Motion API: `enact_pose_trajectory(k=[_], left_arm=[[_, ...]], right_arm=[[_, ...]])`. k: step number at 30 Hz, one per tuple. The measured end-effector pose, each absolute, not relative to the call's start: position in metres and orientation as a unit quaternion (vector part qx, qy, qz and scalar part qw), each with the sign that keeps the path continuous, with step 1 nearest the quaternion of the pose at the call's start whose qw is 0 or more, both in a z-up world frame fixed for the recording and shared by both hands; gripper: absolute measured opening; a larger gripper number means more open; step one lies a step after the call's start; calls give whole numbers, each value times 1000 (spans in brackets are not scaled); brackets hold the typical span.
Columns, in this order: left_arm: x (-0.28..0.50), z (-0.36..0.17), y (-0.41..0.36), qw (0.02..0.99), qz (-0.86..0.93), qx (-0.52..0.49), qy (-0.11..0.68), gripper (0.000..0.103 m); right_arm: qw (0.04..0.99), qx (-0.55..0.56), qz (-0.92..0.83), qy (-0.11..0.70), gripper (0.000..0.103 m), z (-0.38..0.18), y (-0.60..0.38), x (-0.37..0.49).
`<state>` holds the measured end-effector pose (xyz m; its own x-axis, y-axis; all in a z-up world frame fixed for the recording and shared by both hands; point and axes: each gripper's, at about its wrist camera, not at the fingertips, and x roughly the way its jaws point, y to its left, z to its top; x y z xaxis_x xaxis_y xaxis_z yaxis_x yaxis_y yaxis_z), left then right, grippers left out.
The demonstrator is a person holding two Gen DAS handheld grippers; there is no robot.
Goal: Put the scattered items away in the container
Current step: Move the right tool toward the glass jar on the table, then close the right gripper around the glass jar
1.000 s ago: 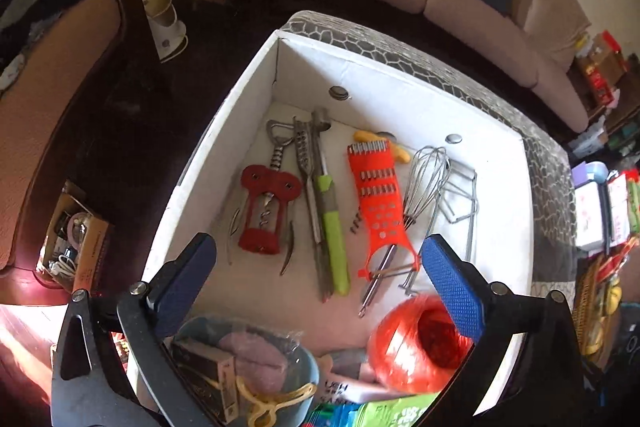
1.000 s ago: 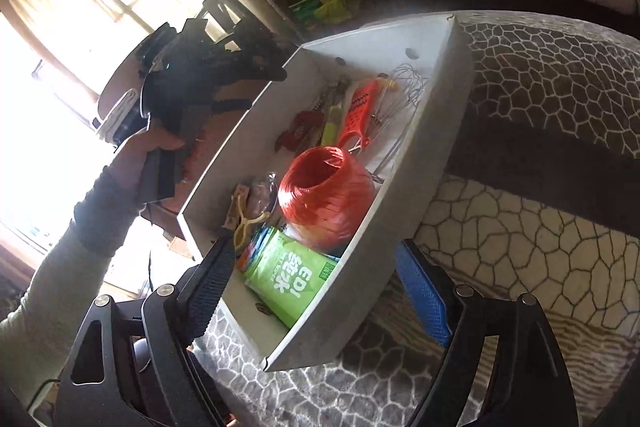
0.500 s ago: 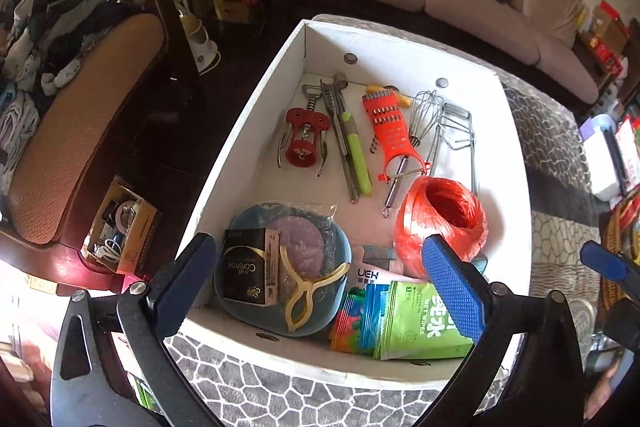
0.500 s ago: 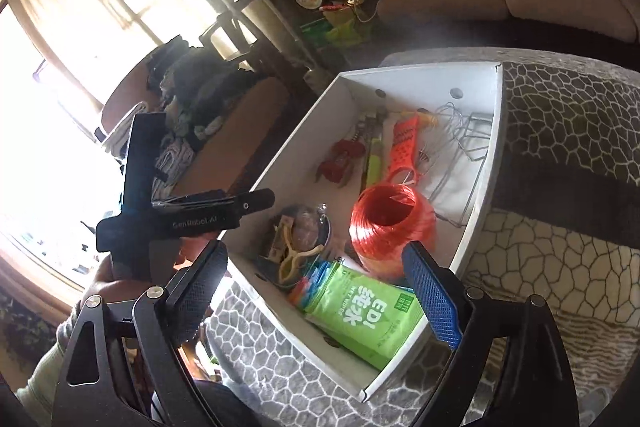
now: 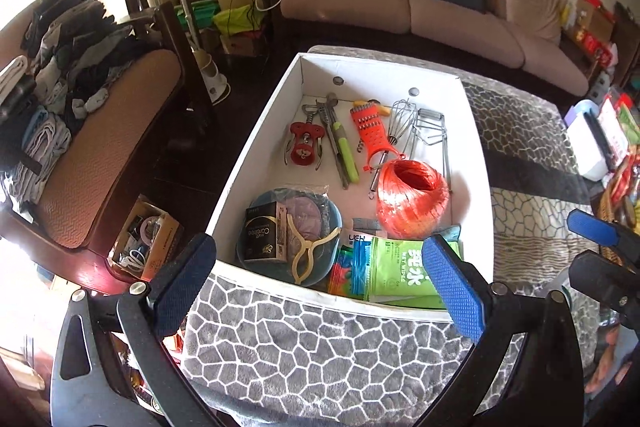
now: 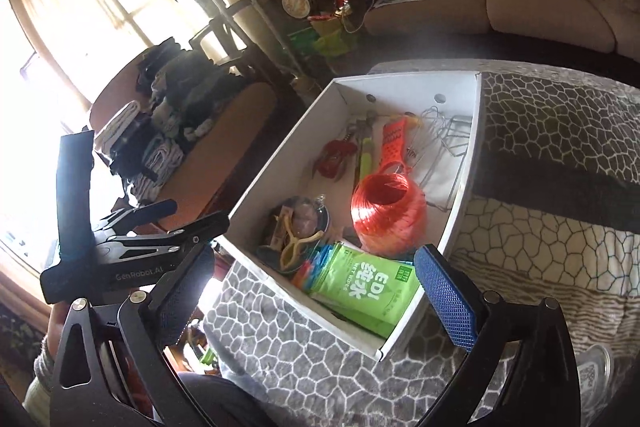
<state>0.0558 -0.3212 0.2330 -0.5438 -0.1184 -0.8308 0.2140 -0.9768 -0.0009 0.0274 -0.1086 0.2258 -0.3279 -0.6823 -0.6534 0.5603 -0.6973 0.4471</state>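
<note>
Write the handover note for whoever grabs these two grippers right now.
Left gripper: open, empty, above the near wall of the white box.
Right gripper: jaws have just been opening, now wide, nothing between them.
In the box: orange twine ball, green wet wipes pack, blue bowl with a small carton, corkscrew, orange grater, whisk.
Done: all of those are stowed.
Left: no loose item shows on the patterned cloth; check outside these views.

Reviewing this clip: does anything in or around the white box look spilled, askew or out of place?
Nothing stands out. The white box sits upright on the patterned cover, holding the orange twine ball, green wipes pack, teal bowl and utensils. Nothing hangs over its rim.
</note>
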Motion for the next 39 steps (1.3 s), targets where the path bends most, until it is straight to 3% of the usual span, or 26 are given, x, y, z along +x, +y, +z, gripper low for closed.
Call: enact_pose_trajectory(k=[13,20,26,30,39], left_arm=[[103,235,-233,49,-889,455,24,103],[108,213,-162,-62,-879,467,68,103],[105,162,-86,-161,-848,496,97,103],[99,110,-38,-189,-824,530,66,103],[82,36,11,-192,-808,553,68,103]], right_arm=[[312,408,-858,0,103,231,-46,76],[291,413,-863,-13,103,214,30,82],[258,437,-858,-83,103,174,130,62],[245,458,-845,-127,103,132,171,54],[281,497,-809,-140,103,79,164,35]])
